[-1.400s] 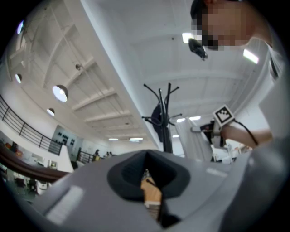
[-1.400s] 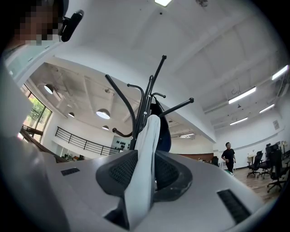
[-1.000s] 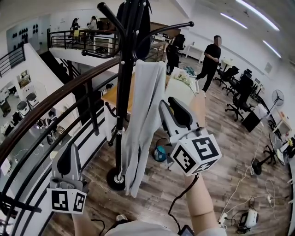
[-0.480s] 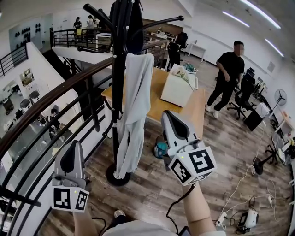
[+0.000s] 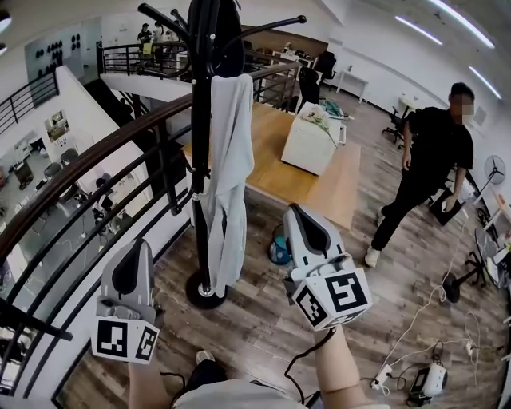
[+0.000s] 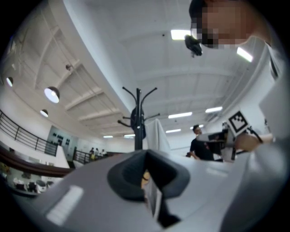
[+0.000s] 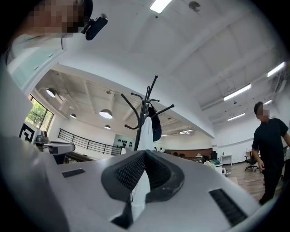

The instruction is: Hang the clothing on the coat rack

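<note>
Ceiling strip lights and round lamps light the hall brightly and evenly. Shadows on the floor are faint. Every view bends strongly toward its edges, and both gripper views have black corners. Their near foreground is soft and out of focus; the distance is clearer.

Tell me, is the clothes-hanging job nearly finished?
Looks finished: the grey garment hangs from the coat rack. In hand: nothing; the left tool and the right tool are both shut, empty and clear of it. Left to do: nothing that I can see.
</note>
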